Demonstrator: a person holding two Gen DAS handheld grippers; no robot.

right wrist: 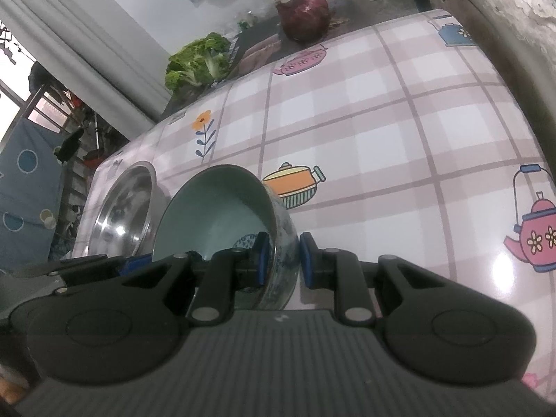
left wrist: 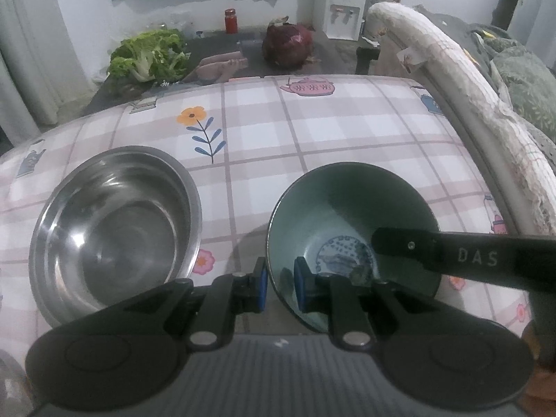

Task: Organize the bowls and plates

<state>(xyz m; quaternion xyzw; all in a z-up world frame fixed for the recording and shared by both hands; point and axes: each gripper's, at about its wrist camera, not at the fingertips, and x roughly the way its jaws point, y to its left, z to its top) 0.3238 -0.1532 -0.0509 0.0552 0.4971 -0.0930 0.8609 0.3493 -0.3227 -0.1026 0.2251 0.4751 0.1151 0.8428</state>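
Observation:
A pale green ceramic bowl [left wrist: 351, 215] with a blue pattern inside stands on the checked tablecloth [left wrist: 312, 132]. My left gripper [left wrist: 280, 286] straddles its left rim, one blue pad inside, one outside, close on the wall. My right gripper [right wrist: 281, 260] straddles the bowl's [right wrist: 222, 205] right rim the same way, with small gaps at the pads; its finger [left wrist: 451, 253] reaches into the bowl in the left wrist view. A steel bowl [left wrist: 114, 226] sits left of the ceramic bowl, also in the right wrist view [right wrist: 121, 208].
A lettuce [left wrist: 149, 57], a red cabbage [left wrist: 286, 47] and a red jar [left wrist: 230, 21] stand on a dark table beyond the cloth. A padded chair arm [left wrist: 469, 87] runs along the right side. A water dispenser [left wrist: 342, 12] stands at the back.

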